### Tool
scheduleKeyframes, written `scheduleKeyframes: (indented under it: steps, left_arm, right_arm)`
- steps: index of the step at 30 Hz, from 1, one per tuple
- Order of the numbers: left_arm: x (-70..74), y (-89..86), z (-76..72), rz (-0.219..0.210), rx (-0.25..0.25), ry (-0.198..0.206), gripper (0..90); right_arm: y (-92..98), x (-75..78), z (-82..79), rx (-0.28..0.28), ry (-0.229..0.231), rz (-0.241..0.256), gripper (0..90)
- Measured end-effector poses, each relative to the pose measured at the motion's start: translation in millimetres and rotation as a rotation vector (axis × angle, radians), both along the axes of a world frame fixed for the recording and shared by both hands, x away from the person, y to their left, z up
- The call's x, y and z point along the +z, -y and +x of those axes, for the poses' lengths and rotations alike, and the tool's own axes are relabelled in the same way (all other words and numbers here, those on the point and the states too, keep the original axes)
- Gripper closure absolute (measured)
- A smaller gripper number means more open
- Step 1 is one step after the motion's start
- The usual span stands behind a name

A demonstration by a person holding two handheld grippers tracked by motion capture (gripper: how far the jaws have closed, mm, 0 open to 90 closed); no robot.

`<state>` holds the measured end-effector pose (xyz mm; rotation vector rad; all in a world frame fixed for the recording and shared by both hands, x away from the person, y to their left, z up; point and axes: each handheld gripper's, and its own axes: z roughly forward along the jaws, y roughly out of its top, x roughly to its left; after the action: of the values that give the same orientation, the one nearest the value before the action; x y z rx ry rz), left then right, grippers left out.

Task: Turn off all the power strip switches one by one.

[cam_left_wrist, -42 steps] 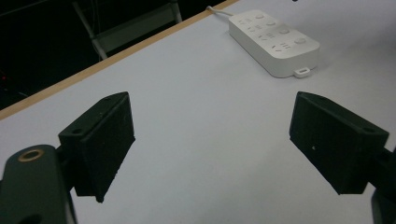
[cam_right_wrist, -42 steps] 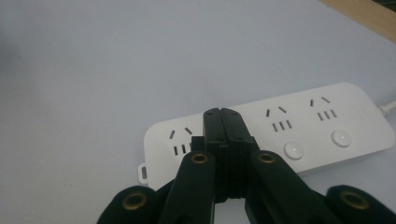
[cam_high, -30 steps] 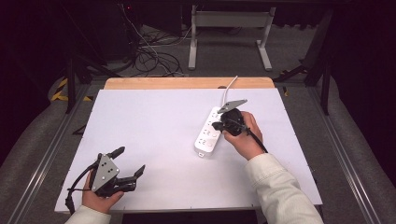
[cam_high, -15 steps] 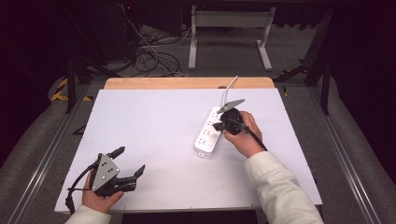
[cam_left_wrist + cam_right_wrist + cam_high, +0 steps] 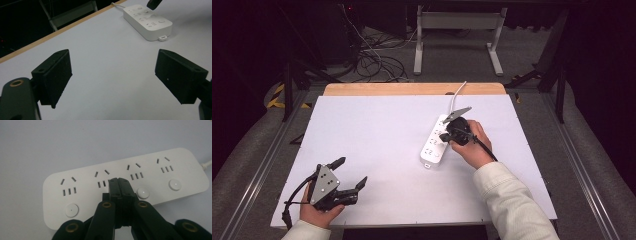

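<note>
Pressing together, the right gripper (image 5: 120, 181) sets its joined jaws over a switch on the white power strip (image 5: 435, 141), which lies right of centre on the table (image 5: 362, 135). Little has shifted over the last second, suggesting a press under way. The left gripper (image 5: 347, 172) rests spread near the front edge, well apart and idle.

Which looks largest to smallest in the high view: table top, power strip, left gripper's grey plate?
1. Table top, by far.
2. Power strip.
3. Grey plate on the left gripper, though it looks nearly the strip's size, so that order is unsure.
</note>
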<state>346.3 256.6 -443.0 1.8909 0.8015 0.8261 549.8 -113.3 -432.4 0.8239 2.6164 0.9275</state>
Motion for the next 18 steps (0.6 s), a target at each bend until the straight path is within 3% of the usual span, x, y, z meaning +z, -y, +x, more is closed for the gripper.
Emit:
scheduleKeyframes:
  steps: [18]
  left_arm:
    - [-0.3, 0.4, 0.0, 0.003, -0.002, -0.003, 14.5]
  right_arm:
    - [-5.0, -7.7, 0.2, 0.022, -0.054, -0.035, 90.0]
